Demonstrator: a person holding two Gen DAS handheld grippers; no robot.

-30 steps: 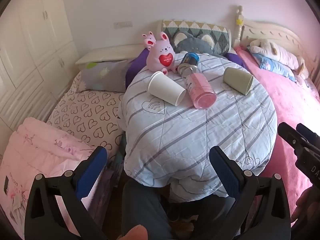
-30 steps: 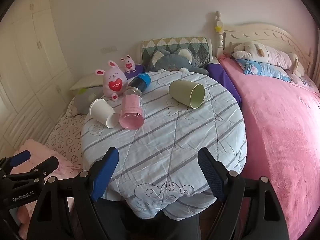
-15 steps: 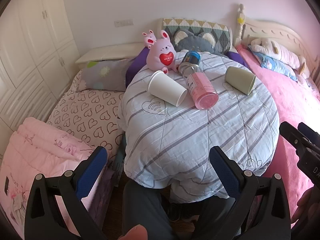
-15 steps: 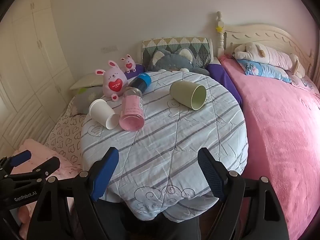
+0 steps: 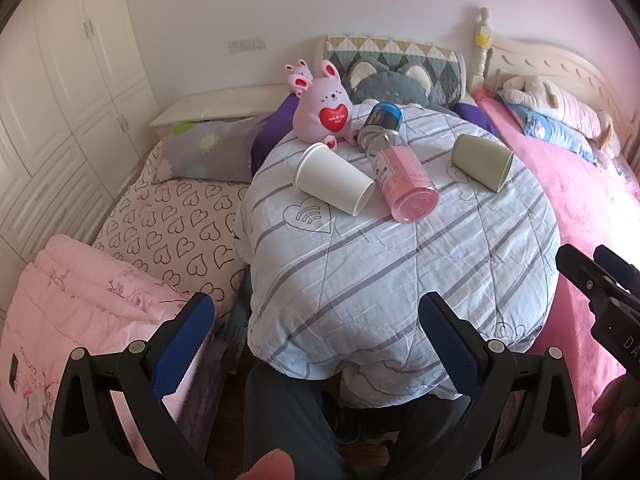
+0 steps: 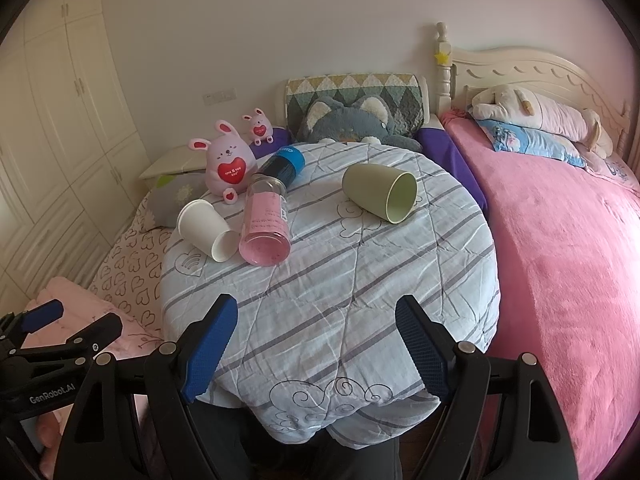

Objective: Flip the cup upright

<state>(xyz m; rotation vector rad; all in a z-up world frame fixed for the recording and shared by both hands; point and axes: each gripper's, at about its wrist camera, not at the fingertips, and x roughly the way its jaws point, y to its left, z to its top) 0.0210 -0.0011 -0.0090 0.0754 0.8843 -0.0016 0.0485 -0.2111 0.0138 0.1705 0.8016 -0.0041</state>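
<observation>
Cups on their sides — the white paper cup [image 5: 334, 179] and the green cup [image 6: 380, 192] — rest on the quilt-covered bench [image 6: 340, 280], well apart from both claws. My left claw [image 5: 316, 336] and right claw [image 6: 316, 336] are spread wide, holding nothing, at the near edge. The pink bottle [image 6: 267, 226] lies just beside the paper cup, possibly touching. Risk, as I judge it: a reach for that cup may bump the bottle and roll it. The thin wall may crush under a hard pinch — and the soft quilt gives an unsteady footing for an uprighted cup.
</observation>
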